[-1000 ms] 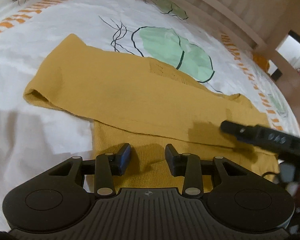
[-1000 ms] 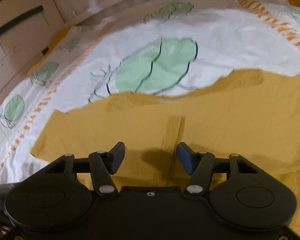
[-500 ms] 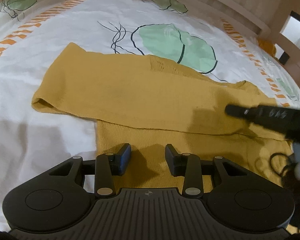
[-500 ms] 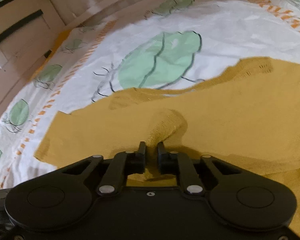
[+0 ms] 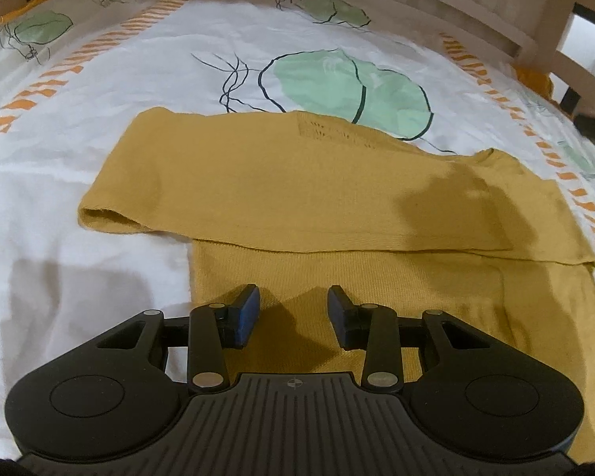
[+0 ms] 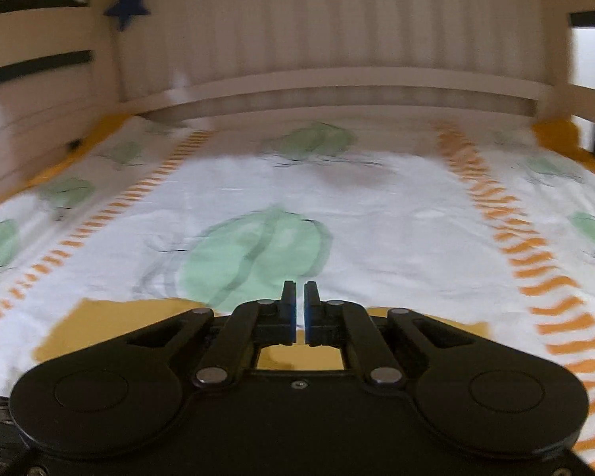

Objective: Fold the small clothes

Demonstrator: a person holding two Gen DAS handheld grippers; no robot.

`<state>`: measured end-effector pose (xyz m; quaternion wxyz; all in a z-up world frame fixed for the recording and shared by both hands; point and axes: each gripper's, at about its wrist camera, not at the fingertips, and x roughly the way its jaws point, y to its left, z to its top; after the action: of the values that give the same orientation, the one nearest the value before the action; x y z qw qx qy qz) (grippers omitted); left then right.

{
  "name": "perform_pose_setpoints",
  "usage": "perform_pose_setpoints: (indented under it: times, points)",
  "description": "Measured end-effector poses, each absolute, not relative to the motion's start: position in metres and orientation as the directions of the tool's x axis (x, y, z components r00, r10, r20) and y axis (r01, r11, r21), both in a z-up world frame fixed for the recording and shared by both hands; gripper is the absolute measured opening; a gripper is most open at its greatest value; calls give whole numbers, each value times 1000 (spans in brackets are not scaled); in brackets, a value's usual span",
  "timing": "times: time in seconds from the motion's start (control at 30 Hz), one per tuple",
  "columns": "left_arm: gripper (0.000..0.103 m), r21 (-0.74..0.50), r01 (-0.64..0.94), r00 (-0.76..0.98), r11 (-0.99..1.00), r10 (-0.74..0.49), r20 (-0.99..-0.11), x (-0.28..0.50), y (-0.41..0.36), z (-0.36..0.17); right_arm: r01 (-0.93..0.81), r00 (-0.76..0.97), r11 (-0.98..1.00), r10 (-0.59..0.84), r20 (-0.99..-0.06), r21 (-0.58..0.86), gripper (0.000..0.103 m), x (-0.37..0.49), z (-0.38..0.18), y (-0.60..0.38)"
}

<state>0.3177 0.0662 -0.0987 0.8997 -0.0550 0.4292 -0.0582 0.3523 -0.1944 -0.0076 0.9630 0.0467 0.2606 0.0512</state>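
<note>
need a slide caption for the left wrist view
Open left gripper hovers over the lower edge of a partly folded mustard knit top on a leaf-print bedsheet.

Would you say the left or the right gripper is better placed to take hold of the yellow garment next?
Left. The left gripper is open just above the mustard knit garment, while the right gripper is shut and aimed over the bedsheet.

My left wrist view is sharp and evenly lit from above. The left gripper (image 5: 293,311) casts a dark shadow on the yellow garment (image 5: 297,198), and a second soft shadow lies further right. My right wrist view is motion-blurred; the bedsheet (image 6: 377,214) print smears. Fisheye distortion bends both frames' edges.
</note>
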Motion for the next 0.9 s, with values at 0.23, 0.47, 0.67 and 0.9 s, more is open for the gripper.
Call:
perform_pose_setpoints:
  times: [0.23,0.47,0.67,0.9]
  points:
    - [40,-135,44,629,990,-133,-766,320,61,-100,-60,751,942,260,-607,330,50,374,-57,-213]
    - [50,-65,81,651,995,-102,-752,313,47,-103,-108,659,910,368,-656,401,66,380,-93,-190]
    - [50,-64,80,654,995,-101,-749,313,47,-102,-102,650,883,407,-642,457,66,377,-105,-188]
    - [50,-60,81,656,995,-98,-748,313,46,-102,-113,641,875,426,-639,470,14,377,-106,-178]
